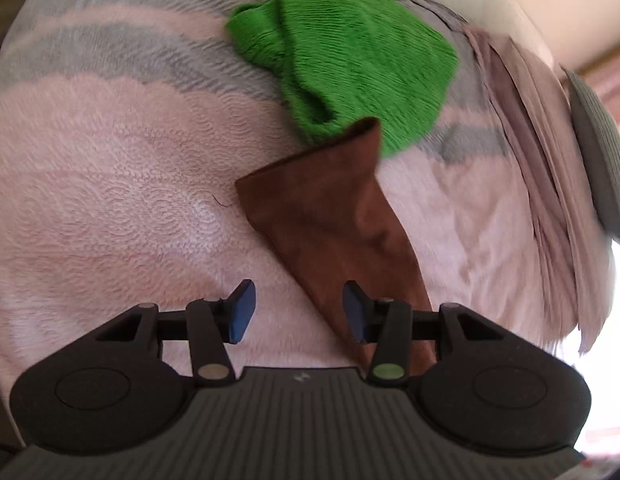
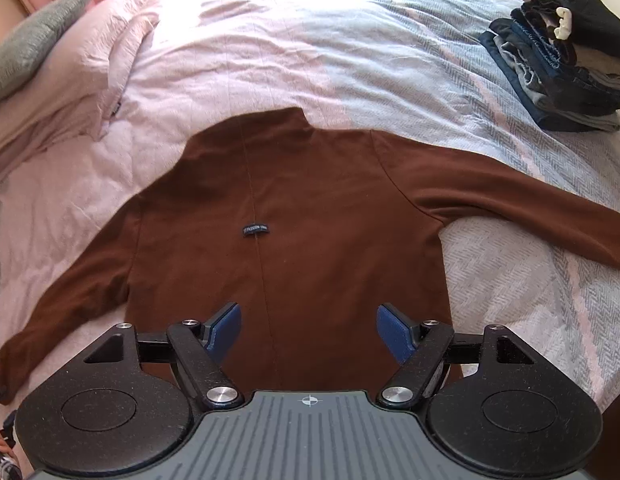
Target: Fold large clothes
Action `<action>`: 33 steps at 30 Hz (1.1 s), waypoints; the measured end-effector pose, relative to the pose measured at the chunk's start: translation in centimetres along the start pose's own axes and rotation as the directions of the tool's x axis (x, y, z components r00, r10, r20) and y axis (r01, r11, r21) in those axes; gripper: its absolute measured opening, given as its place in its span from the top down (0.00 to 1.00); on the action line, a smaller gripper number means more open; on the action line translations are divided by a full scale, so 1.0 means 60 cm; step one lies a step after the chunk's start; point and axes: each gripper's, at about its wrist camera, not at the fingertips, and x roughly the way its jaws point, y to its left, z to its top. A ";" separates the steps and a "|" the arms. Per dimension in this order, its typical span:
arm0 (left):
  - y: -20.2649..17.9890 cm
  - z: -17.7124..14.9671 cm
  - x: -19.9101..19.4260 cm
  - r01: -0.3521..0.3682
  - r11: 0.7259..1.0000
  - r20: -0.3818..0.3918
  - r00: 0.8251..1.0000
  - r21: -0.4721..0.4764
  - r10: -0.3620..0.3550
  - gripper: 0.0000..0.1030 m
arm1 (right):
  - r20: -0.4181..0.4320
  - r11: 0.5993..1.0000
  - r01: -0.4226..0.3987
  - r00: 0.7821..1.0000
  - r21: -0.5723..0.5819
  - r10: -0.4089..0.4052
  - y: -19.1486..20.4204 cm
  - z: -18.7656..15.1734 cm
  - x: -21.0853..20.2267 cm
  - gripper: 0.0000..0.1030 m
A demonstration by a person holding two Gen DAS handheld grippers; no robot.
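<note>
The right gripper (image 2: 309, 330) hovers with its blue-padded fingers (image 2: 394, 332) spread wide and empty, just above the lower body of the brown top (image 2: 294, 216). The top lies flat on the bed (image 2: 270, 40), its centre seam running straight ahead from between the fingers past a small dark label (image 2: 255, 230) toward the collar at the far edge. One sleeve runs out to the right of the fingers, the other slants down to the left.

The left gripper (image 1: 299, 310) is likewise spread and holds nothing. Its right finger (image 1: 356, 312) sits over the edge of a brown sleeve (image 1: 330, 220), which tapers away ahead to a pointed, slightly turned-up cuff; whether the pad touches the cloth cannot be told.

Judging by this, the folding of the top has hardly begun: it is laid out and smoothed, sleeves still extended, no fold made. Bringing in the sleeves and doubling the body remain. A stack of dark folded clothes (image 2: 562, 68), far right of the right fingers, suggests other pieces are done, while a crumpled green knit (image 1: 350, 60) beyond the cuff looks still unfolded.

The top is a soft, matte, thin jersey that lies limp. The green piece is ribbed and bulky. The bed cover is quilted, pink and grey, with a herringbone weave; a grey cushion (image 2: 26, 44) rests far left.
</note>
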 end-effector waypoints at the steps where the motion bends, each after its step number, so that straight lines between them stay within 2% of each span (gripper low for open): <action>1: 0.004 0.003 0.009 0.001 1.000 0.004 1.000 -0.019 -0.001 0.60 | -0.009 1.000 0.008 1.000 -0.006 -0.008 0.003 0.001 0.007 0.30; 5: 0.014 0.008 0.035 0.008 0.998 0.040 0.999 -0.057 -0.006 0.60 | -0.031 0.999 0.027 0.999 -0.034 -0.028 0.010 -0.004 0.022 0.30; 6: 0.012 0.009 0.039 0.002 0.999 0.043 0.999 -0.050 0.000 0.66 | -0.032 0.999 0.032 0.999 -0.042 -0.033 0.013 -0.005 0.024 0.30; 7: 0.009 0.010 0.040 -0.007 0.999 0.049 0.999 -0.039 0.009 0.81 | -0.031 0.998 0.036 0.999 -0.049 -0.038 0.012 -0.007 0.025 0.30; 9: 0.001 0.013 0.036 -0.015 1.000 0.053 0.998 -0.004 0.015 0.99 | -0.026 0.997 0.046 0.999 -0.056 -0.048 0.009 -0.010 0.025 0.30; 11: -0.015 0.013 0.014 -0.018 0.999 0.084 0.996 0.037 0.015 0.99 | -0.015 0.998 0.043 0.999 -0.048 -0.044 0.001 -0.013 0.021 0.30; 13: -0.047 0.011 -0.018 0.001 0.993 0.119 0.993 0.116 -0.015 0.99 | -0.003 0.999 0.043 0.999 -0.028 -0.043 -0.015 -0.016 0.012 0.30; 15: -0.092 0.003 -0.056 0.043 0.977 0.144 0.987 0.209 -0.074 0.99 | 0.013 0.999 0.048 0.999 0.003 -0.048 -0.037 -0.017 0.001 0.30; 18: -0.186 -0.028 -0.120 0.141 0.909 0.162 0.962 0.392 -0.219 0.99 | 0.027 0.996 0.049 0.998 0.069 -0.050 -0.075 -0.021 -0.013 0.30; 20: -0.265 -0.069 -0.160 0.229 0.820 0.131 0.930 0.524 -0.344 0.99 | 0.035 0.992 0.041 0.998 0.117 -0.045 -0.102 -0.022 -0.021 0.30; 22: -0.338 -0.129 -0.201 0.318 0.700 0.067 0.884 0.640 -0.463 0.99 | 0.042 0.987 0.035 0.998 0.158 -0.042 -0.131 -0.021 -0.029 0.30; 24: -0.400 -0.207 -0.240 0.439 0.561 -0.056 0.819 0.702 -0.571 0.99 | 0.054 0.983 0.027 0.998 0.180 -0.037 -0.156 -0.021 -0.036 0.30; 26: -0.451 -0.305 -0.275 0.549 0.402 -0.201 0.739 0.733 -0.643 0.99 | 0.067 0.982 0.028 0.997 0.185 -0.041 -0.178 -0.021 -0.042 0.30; 27: -0.470 -0.355 -0.288 0.599 0.318 -0.282 0.696 0.735 -0.661 0.99 | 0.079 0.982 0.033 0.996 0.187 -0.049 -0.188 -0.023 -0.046 0.30; 28: -0.484 -0.408 -0.295 0.647 0.247 -0.360 0.655 0.721 -0.664 0.99 | 0.090 0.981 0.037 0.994 0.189 -0.055 -0.198 -0.025 -0.049 0.30; 29: -0.495 -0.462 -0.297 0.697 0.201 -0.439 0.621 0.688 -0.649 0.99 | 0.101 0.980 0.040 0.993 0.194 -0.060 -0.209 -0.028 -0.050 0.30; 30: -0.502 -0.509 -0.291 0.746 0.158 -0.522 0.584 0.646 -0.622 0.93 | 0.107 0.979 0.037 0.992 0.203 -0.060 -0.223 -0.033 -0.049 0.30; 31: -0.506 -0.560 -0.278 0.782 0.111 -0.601 0.553 0.613 -0.577 0.79 | 0.110 0.977 0.034 0.992 0.213 -0.058 -0.235 -0.036 -0.047 0.30; 32: -0.505 -0.612 -0.262 0.781 0.096 -0.645 0.572 0.617 -0.507 0.74 | 0.111 0.974 0.030 0.992 0.226 -0.057 -0.249 -0.041 -0.044 0.30; 33: -0.502 -0.653 -0.241 0.766 0.098 -0.668 0.609 0.636 -0.427 0.74 | 0.111 0.971 0.028 0.992 0.238 -0.056 -0.261 -0.045 -0.039 0.30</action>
